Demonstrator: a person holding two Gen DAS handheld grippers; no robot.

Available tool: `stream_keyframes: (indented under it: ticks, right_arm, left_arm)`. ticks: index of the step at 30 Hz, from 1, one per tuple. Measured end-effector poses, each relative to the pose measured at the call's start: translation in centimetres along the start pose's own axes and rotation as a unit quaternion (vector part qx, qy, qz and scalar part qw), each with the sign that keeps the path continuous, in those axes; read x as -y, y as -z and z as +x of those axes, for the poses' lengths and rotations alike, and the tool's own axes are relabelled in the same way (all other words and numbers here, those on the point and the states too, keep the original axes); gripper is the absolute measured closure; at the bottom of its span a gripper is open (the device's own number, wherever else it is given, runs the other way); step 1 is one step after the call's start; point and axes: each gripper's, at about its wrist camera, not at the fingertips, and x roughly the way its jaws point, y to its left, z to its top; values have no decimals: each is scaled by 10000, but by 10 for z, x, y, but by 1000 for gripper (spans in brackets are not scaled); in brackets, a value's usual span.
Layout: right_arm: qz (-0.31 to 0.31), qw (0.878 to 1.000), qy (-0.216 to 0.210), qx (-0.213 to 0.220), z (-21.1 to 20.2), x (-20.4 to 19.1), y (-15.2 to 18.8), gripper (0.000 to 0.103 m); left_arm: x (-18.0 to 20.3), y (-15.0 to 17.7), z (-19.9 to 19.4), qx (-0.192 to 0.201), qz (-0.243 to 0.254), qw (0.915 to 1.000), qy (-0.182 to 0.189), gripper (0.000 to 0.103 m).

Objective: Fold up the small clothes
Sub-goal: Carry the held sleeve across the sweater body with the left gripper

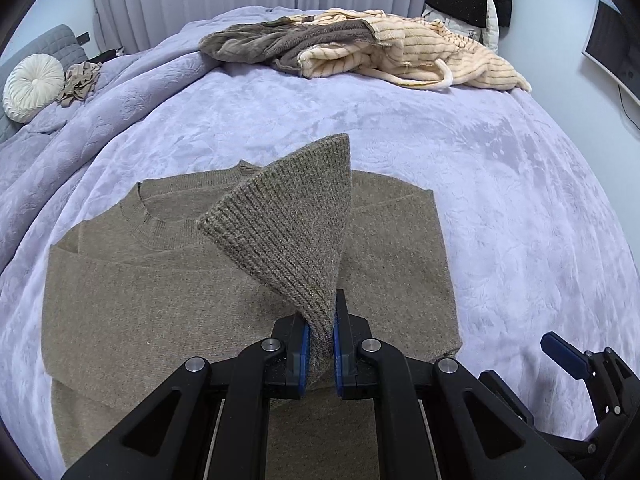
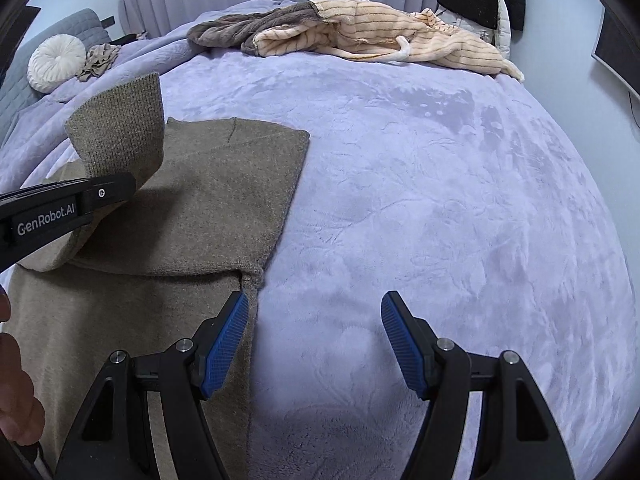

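A brown knit sweater [image 1: 168,280] lies flat on the lavender bedspread [image 1: 500,200], neckline toward the far left. My left gripper [image 1: 321,344] is shut on the ribbed cuff [image 1: 292,220] of a sleeve, which stands up over the sweater's chest. In the right wrist view the same cuff [image 2: 120,128] rises above the left gripper's black body [image 2: 60,210], with the sweater [image 2: 208,200] below. My right gripper [image 2: 314,344] is open just off the sweater's right edge, nothing between its blue pads [image 2: 226,340]; one pad overlaps the sweater's edge.
A heap of cream striped and grey fleece clothes [image 1: 360,48] lies at the bed's far side. A round white cushion [image 1: 34,86] and a beige garment [image 1: 80,80] sit far left. A monitor [image 1: 612,48] hangs at right. A hand [image 2: 16,392] shows at the left edge.
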Motion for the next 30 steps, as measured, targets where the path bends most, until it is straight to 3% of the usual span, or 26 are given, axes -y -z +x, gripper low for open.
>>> stream_keyframes:
  ticks: [16,30]
  right_arm:
    - [80,9999,-100,53,-2,3,8,31]
    - [238,9995,-32,221,-12,16,20,30]
  left_arm:
    - [10,-8,14,-88,46,9999,-28,93]
    - [14,-7,37,-319,13,9992,221,93]
